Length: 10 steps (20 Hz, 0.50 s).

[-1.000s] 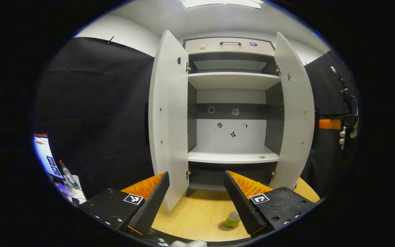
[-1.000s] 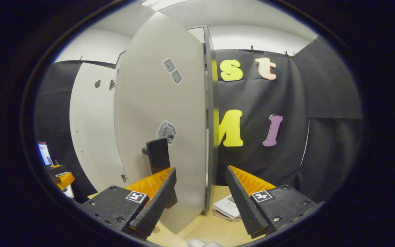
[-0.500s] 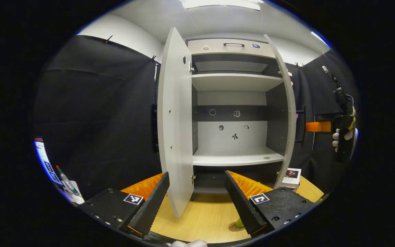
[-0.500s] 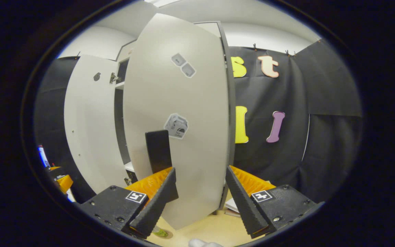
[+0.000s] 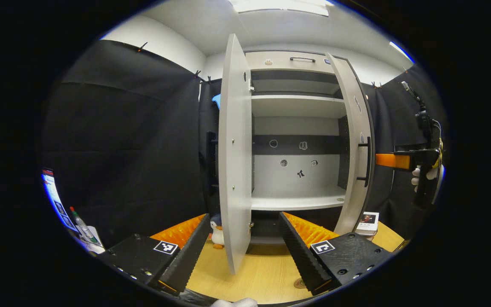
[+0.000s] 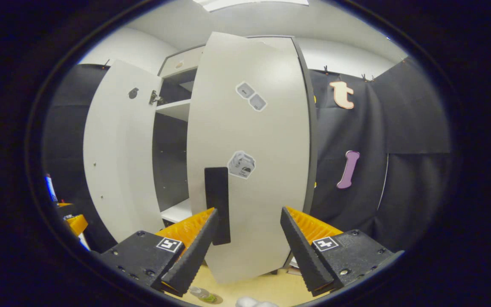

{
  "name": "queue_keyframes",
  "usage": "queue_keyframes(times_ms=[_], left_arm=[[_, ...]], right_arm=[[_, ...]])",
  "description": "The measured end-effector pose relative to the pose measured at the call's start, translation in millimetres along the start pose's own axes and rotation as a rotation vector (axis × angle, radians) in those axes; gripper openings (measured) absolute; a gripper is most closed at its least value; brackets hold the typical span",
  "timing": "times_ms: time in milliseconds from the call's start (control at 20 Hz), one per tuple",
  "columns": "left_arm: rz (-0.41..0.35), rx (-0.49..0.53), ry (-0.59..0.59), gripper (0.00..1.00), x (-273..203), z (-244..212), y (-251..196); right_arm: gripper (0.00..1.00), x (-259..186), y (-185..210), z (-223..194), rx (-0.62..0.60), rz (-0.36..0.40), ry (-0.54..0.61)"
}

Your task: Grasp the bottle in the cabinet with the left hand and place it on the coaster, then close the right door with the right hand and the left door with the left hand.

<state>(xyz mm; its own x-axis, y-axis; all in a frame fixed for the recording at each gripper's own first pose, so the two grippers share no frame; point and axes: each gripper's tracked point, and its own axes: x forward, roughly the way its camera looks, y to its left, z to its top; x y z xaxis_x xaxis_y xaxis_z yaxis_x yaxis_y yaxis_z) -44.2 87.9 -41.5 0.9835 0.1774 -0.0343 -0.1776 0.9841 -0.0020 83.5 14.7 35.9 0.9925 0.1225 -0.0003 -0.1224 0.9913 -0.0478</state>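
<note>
Now both claws wide open, empty: right claw (image 6: 247,251) just before right door (image 6: 267,170), left claw (image 5: 245,251) near left door (image 5: 235,170).

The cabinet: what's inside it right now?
The cabinet has bare pale shelves and a few small stickers on its back wall. The half-closed right door hides the right side; the bottom compartment is too dark to tell.

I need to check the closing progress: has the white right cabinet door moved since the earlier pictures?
Yes. The white right cabinet door has swung inward toward the cabinet's open shelves, now covering part of them, pushed by the right gripper.
</note>
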Motion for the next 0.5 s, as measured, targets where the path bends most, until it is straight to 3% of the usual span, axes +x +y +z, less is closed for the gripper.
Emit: queue_keyframes(times_ms=[200, 500], left_arm=[[-0.008, -0.003, -0.001, 0.97, 8, 4, 16], [0.046, 0.035, -0.029, 0.96, 32, 15, 73]], right_arm=[[0.94, -12, 2, -5, -0.01, -0.017, 0.013], [0.94, -39, 7, -18, -0.032, -0.033, 0.032]])
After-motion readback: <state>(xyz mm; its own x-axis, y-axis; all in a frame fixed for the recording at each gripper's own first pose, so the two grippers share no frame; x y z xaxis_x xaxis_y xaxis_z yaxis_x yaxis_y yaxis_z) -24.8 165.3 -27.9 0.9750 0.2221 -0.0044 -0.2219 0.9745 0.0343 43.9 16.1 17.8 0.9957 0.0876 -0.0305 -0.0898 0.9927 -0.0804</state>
